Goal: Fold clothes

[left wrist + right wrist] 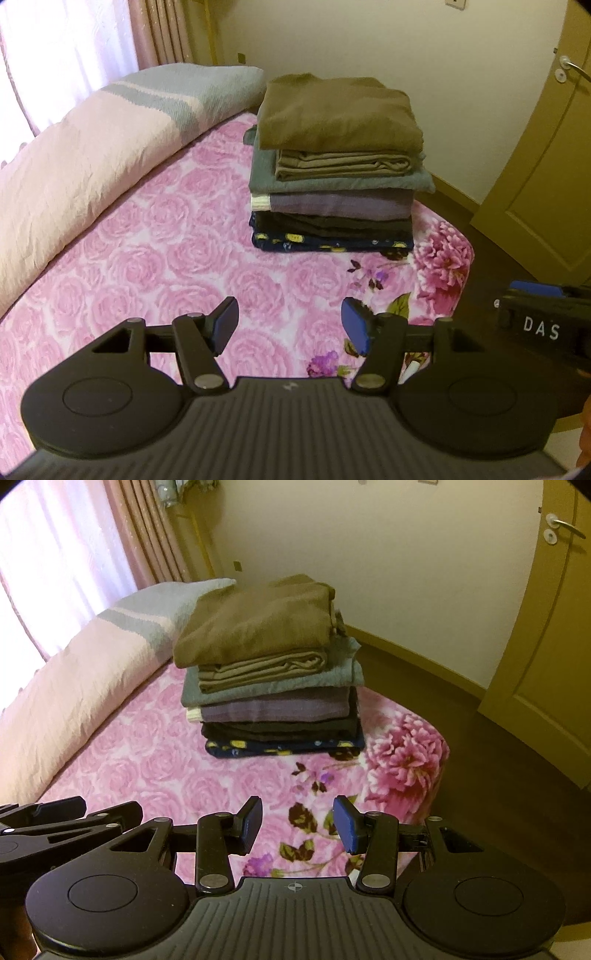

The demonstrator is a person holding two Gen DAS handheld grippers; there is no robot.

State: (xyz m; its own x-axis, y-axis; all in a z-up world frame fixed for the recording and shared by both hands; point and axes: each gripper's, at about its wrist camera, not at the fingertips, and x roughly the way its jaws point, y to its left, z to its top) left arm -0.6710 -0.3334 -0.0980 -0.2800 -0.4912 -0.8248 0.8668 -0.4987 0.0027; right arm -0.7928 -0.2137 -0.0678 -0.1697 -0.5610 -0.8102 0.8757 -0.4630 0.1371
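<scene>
A stack of folded clothes stands on the bed, toward its far right corner. The bed carries a pink rose cover. From the top, the stack holds an olive piece, a thinner tan one, a grey-green one, a purple one, a black one, and at the bottom a dark blue one with yellow spots. The pieces lie flat on each other, with the edges not fully even. To the left of the stack a rolled pink quilt lies along the window side, with a grey and pink pillow at its far end.

The left tongs are apart and hold nothing; they are above the cover, well in front of the stack. The right tongs are also apart and empty, over the near corner of the bed.

The left view shows the body of the right tool at its right edge, with white letters "DAS" on it, and a bit of a hand in the lower right corner. The right view shows instead the black arms of the left tool at its lower left, more of the brown floor beside the bed, and the right side of the stack. Both views show the door with its handle.
</scene>
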